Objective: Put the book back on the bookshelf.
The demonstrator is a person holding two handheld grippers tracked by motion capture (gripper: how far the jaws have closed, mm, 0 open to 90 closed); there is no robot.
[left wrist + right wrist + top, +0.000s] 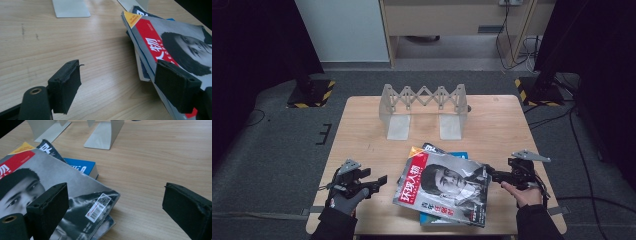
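The left gripper point(381, 181) is at the near left part of the wooden table point(502, 125), held by a hand in a grey glove point(346, 199), and its two black jaws stand wide apart with nothing between them. In the left gripper view this gripper point(117, 85) looks along the bare wood toward the stack of magazines point(160, 42); one jaw is over the empty table and the other is just beside the near left edge of the stack, but I cannot tell if it touches the cover. In the middle of the near half of the table lies the stack of magazines point(444, 187), a little turned, with the top magazine point(432, 175) showing a red title band at its left side and a grey portrait. Under it a blue book point(459, 155) shows at the far side, and more pages show at the near edge. On the far side of the table, well apart from the stack, stands a pale folding book rack point(424, 107) with two flat base plates. The right gripper point(490, 175) is just beside the right edge of the stack, held by a bare hand point(523, 192). In the right gripper view its jaws are also released and wide apart point(115, 202): one jaw is above the cover of the top magazine point(75, 182) near the barcode point(98, 207), the other above bare wood, and nothing is grasped.
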